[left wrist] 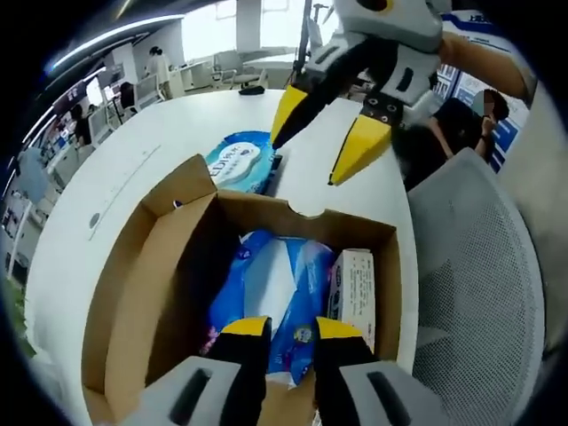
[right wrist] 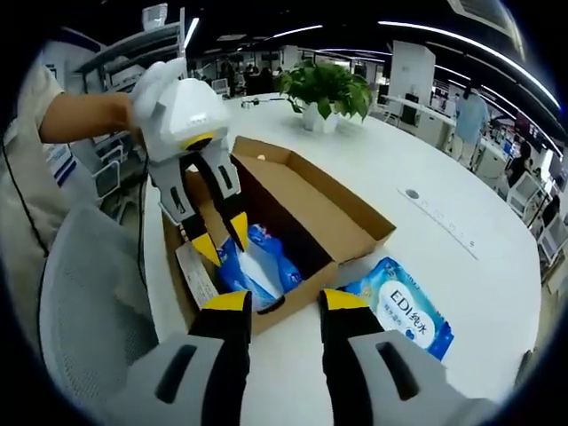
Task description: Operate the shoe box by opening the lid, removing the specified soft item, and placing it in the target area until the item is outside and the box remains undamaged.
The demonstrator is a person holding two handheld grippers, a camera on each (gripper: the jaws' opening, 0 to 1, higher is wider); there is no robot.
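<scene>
The brown shoe box (left wrist: 133,293) (right wrist: 355,217) stands open on the white table, its lid folded back. Inside lies a blue and white soft pack (left wrist: 284,275) (right wrist: 266,262) beside a small white carton (left wrist: 355,288) (right wrist: 197,275). My left gripper (left wrist: 291,333) (right wrist: 222,240) reaches down into the box, its yellow-tipped jaws narrowed on the pack's edge. My right gripper (right wrist: 284,302) (left wrist: 324,133) hovers open just outside the box's end wall, holding nothing. A second blue wipes pack (left wrist: 240,160) (right wrist: 404,315) lies flat on the table next to the box.
A grey mesh chair (left wrist: 479,293) (right wrist: 80,302) stands close against the table edge beside the box. A potted plant (right wrist: 324,89) sits on the table beyond the box. A person's forearm (right wrist: 84,115) holds the left gripper. Desks and people stand far behind.
</scene>
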